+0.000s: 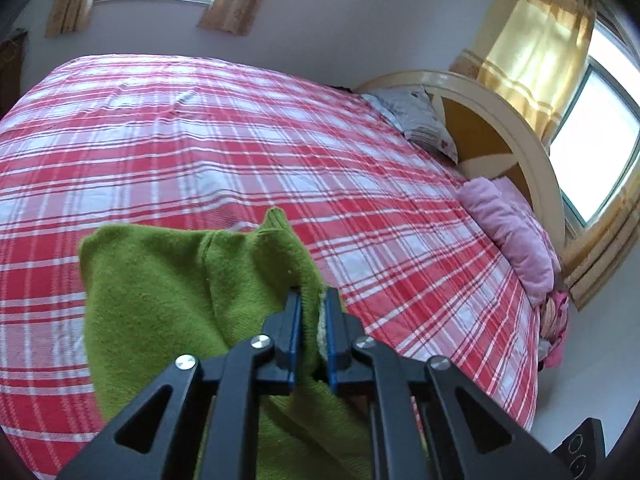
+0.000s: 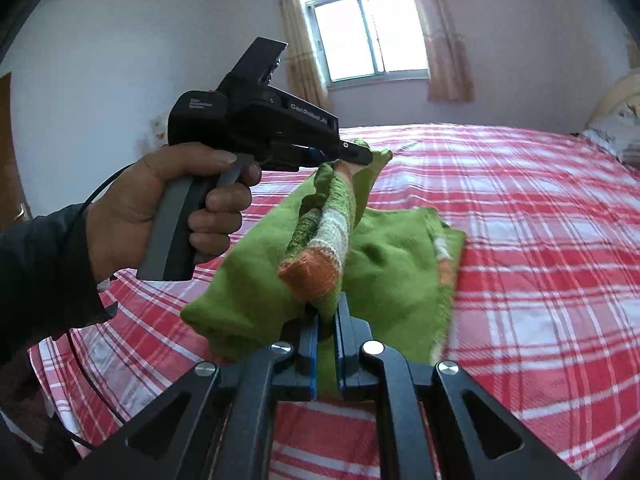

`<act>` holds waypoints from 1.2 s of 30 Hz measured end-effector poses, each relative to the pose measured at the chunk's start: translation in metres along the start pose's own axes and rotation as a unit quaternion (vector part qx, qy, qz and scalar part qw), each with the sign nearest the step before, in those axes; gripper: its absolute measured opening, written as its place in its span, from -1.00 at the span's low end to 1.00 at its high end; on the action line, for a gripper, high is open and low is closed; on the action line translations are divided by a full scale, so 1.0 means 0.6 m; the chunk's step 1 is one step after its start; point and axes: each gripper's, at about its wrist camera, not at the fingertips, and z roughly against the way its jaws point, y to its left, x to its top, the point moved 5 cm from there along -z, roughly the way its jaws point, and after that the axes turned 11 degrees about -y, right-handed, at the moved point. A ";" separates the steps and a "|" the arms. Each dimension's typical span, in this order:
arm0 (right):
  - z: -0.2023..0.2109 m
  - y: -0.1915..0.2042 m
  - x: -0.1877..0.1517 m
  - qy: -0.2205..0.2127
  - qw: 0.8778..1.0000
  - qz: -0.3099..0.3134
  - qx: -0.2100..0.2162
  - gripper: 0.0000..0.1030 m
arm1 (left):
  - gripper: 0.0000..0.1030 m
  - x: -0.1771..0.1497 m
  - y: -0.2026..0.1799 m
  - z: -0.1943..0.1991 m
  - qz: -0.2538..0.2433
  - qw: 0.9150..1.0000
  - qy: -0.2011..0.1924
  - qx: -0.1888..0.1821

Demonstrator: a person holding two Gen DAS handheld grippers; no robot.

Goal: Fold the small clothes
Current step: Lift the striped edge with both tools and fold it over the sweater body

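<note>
Right tongs (image 2: pixel 327 320) clamped tight on one edge of the green knit garment (image 2: pixel 384 276), its orange-and-white striped cuff bunched just above my blades. Left tongs (image 1: pixel 313 300) pinched on another edge of the same garment, green cloth squeezed between the blue pads. My left hand (image 2: pixel 160 208) grips the handle, dark sleeve (image 2: pixel 44 276) behind it. The garment hangs stretched between both tongs, its lower part draping onto the bed (image 2: pixel 540 240) near the front edge. Farther off, a pink blanket (image 1: pixel 508 228) and pillow (image 1: pixel 416 116) lie at the headboard (image 1: pixel 500 112) end.
</note>
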 end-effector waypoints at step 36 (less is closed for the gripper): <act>0.032 -0.097 -0.078 0.028 0.990 -0.134 -0.043 -0.02 | 0.10 -0.175 0.007 0.098 -0.223 0.961 -0.063 0.151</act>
